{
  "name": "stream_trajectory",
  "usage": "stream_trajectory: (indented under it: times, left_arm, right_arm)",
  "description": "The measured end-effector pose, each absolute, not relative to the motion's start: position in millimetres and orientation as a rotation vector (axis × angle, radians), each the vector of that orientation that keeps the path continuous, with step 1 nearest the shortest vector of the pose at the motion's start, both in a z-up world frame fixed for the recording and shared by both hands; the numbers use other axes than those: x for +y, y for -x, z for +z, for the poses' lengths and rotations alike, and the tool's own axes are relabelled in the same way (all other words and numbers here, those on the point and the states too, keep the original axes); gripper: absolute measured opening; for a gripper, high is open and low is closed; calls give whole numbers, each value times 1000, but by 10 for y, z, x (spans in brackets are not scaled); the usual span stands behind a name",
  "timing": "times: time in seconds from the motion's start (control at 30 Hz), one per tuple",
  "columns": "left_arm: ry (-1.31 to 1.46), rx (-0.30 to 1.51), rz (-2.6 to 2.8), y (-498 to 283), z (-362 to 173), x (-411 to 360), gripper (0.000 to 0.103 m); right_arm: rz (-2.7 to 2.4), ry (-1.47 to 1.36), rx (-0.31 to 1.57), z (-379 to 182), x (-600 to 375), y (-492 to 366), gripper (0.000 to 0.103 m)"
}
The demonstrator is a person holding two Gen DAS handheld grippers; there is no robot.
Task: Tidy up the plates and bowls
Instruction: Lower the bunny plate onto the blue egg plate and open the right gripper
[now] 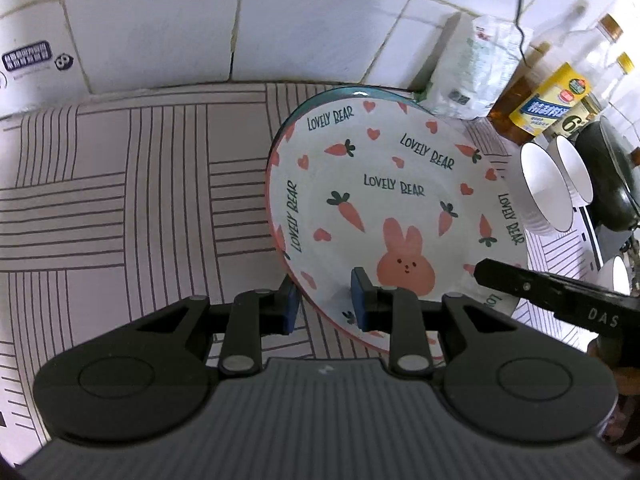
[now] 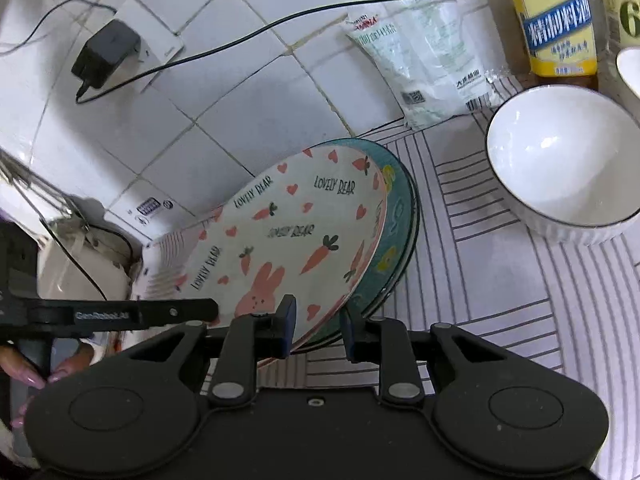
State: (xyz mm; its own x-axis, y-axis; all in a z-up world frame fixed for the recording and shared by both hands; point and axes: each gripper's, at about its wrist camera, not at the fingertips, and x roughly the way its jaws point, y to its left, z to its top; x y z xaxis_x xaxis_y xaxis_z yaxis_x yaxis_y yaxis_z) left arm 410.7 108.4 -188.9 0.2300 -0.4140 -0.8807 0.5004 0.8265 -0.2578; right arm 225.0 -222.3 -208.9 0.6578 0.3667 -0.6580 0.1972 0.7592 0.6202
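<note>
Right-wrist view: rabbit plate (image 2: 280, 240) stacked on teal plate (image 2: 394, 216) on countertop (image 2: 500, 300); right gripper (image 2: 316, 330) and left gripper (image 1: 324, 306) clamped on stack rims; white bowls (image 1: 556, 184) unstacked, seemingly pending.

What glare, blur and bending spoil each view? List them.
Left wrist view: the fisheye bows the wall tiles and striped mat; corners go dark; bunny plate lettering is sharp; clear bottles at the right edge look washed out. Right wrist view: glare spots inside the white bowl; left edge smeared.
</note>
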Motion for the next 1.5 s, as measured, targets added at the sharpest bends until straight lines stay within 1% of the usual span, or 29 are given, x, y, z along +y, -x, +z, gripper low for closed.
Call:
stream_trajectory:
  times: [0.13, 0.27, 0.4, 0.5, 0.6, 0.73, 0.97, 1.07, 1.13, 1.3, 1.33, 1.5]
  left_arm:
    - [-113, 1188, -626, -4148, -1878, 1033, 25]
    - [-133, 1206, -627, -4193, -1860, 984, 25]
    - [-126, 1217, -599, -4245, -1881, 977, 26]
    - [-147, 1196, -590, -4257, -1862, 934, 26]
    - [-128, 1239, -599, -4293, -1898, 914, 26]
    - [-139, 1239, -593, -4290, -1896, 914, 27]
    - [-152, 1272, -578, -4337, -1901, 917, 27]
    - [-167, 1295, -571, -4311, -1962, 896, 27]
    - [-217, 1262, -566, -4227, -1960, 846, 27]
    - [-210, 1264, -565, -4208, -1935, 885, 25]
    - [-221, 1256, -571, -4185, -1907, 900, 23]
    - [-275, 1195, -614, -4024, -1726, 1007, 24]
  right_arm:
    - [94, -670, 891, -2083, -2140, -2319, 29]
    - [71, -689, 907, -2089, -2149, -2369, 29]
    - [31, -659, 965, -2044, -2088, -2460, 30]
    - [6, -682, 1025, -2051, -2025, -2543, 30]
    - [-25, -705, 1046, -2053, -1978, -2577, 30]
    - [-66, -714, 1085, -2029, -1960, -2606, 31]
    - [-143, -537, 1153, -1884, -1650, -2688, 41]
    - [-187, -447, 1168, -1831, -1570, -2693, 42]
    - [-219, -386, 1209, -1837, -1544, -2725, 40]
    - [-235, -408, 1173, -1793, -1575, -2712, 37]
    - [-240, -409, 1160, -1781, -1576, -2692, 37]
    - [-207, -422, 1076, -1652, -1514, -2461, 37]
